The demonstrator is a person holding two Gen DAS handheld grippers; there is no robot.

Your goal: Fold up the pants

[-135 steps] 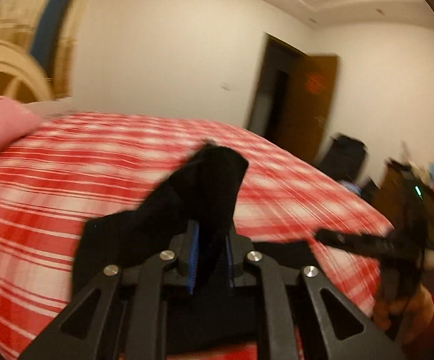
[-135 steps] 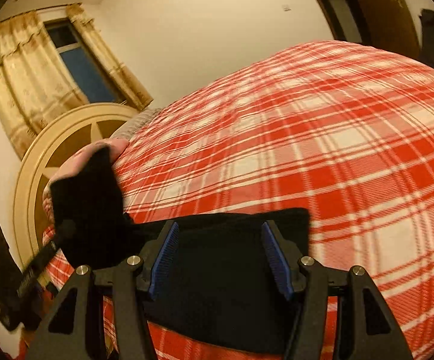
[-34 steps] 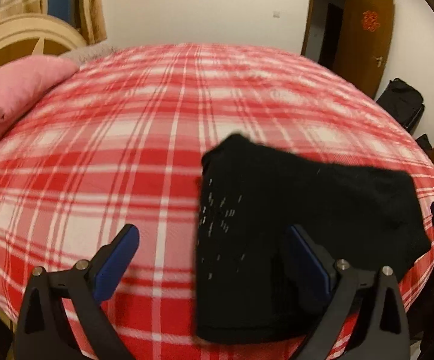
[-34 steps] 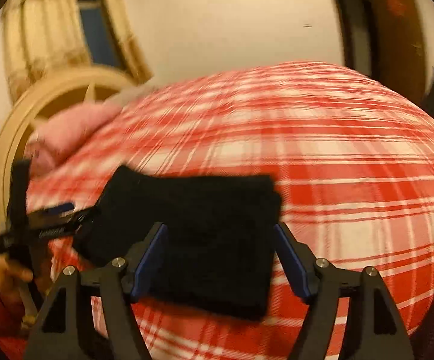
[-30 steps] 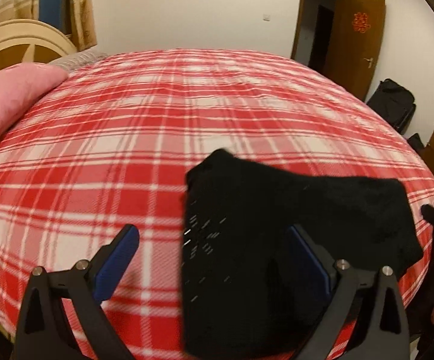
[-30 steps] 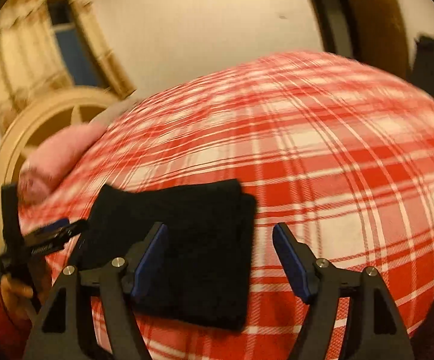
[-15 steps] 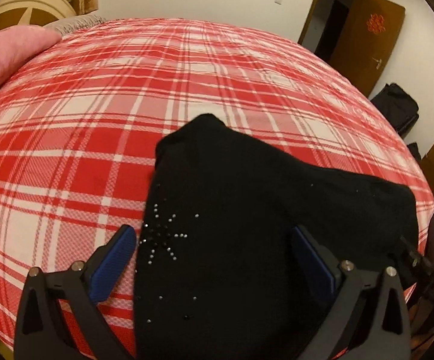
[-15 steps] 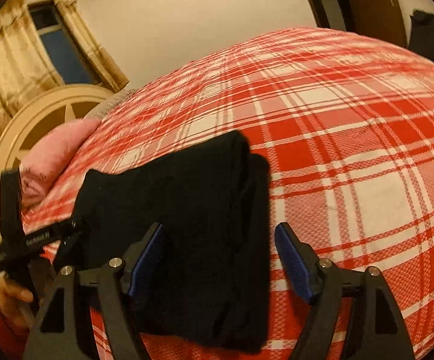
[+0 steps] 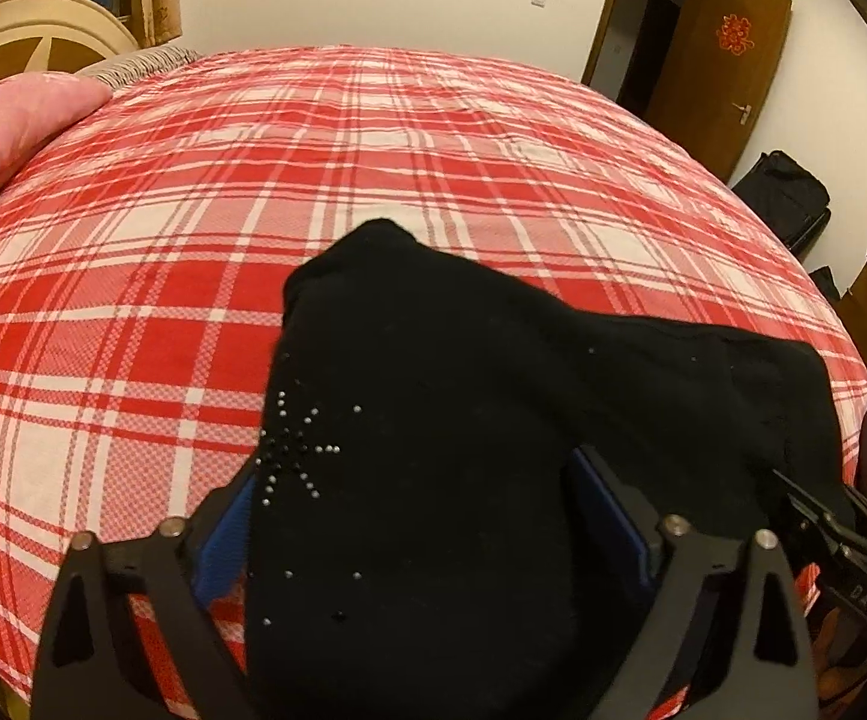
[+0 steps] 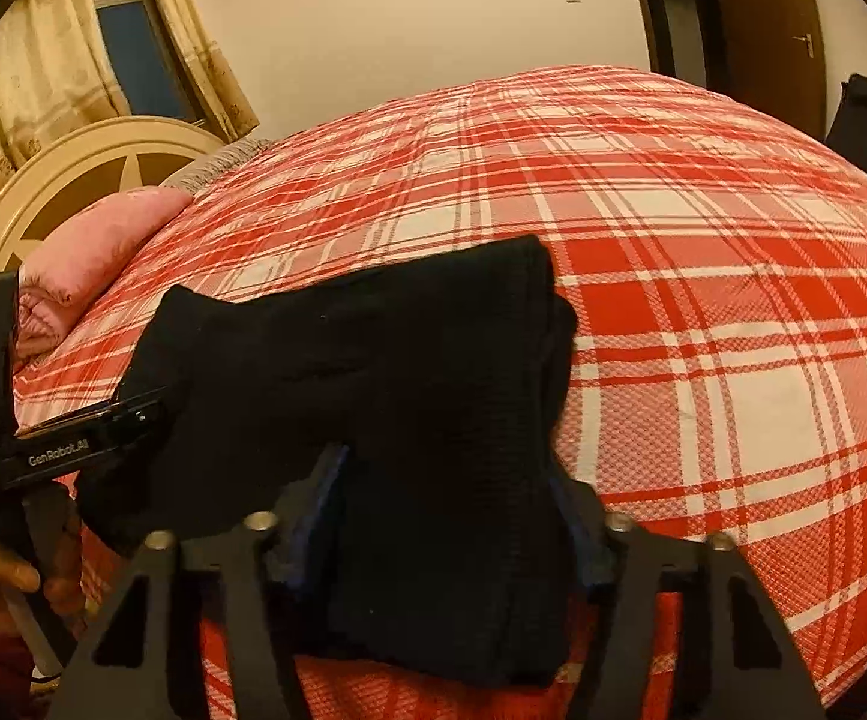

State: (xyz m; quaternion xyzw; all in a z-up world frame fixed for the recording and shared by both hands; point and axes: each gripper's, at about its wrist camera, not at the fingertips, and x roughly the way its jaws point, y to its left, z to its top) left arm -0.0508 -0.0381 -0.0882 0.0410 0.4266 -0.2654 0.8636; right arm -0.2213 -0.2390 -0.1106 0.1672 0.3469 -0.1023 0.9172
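Left wrist view shows the black pants (image 9: 445,420), folded into a thick bundle, lying near the front edge of the bed (image 9: 373,138) on its red plaid cover. The left hand-held gripper (image 9: 415,516) straddles the bundle with its jaws wide, having just closed a little; whether the pads press the cloth yet I cannot tell. From the right wrist, the right hand-held gripper (image 10: 445,510) has just been narrowing around the bundle's right end, the fabric bulging between its pads, so it looks close to pinching. To do this well, I'd say both should catch every layer together at matching depth, then lift evenly so no inner fold slides out.
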